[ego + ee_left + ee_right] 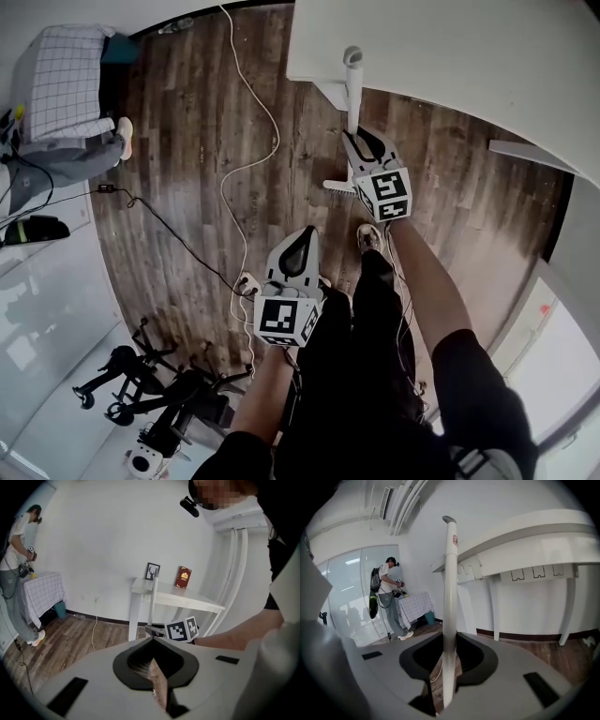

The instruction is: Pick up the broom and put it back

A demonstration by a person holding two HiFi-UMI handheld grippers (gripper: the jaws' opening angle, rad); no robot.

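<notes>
The broom, white-handled and upright, is clamped in the right gripper beside a white table on dark plank flooring. Its small red label cannot be read. The left gripper, nearer, is closed on nothing.

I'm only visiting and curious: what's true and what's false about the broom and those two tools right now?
1. The right tool grips the broom by its handle. True.
2. The left tool holds the broom too. False: it is shut and empty.
3. Carpet covers the ground. False: the floor is wood planks.
4. The broom stands upright beside a white table. True.
5. Nobody else is in the room. False: another person stands by a checked cloth.
</notes>
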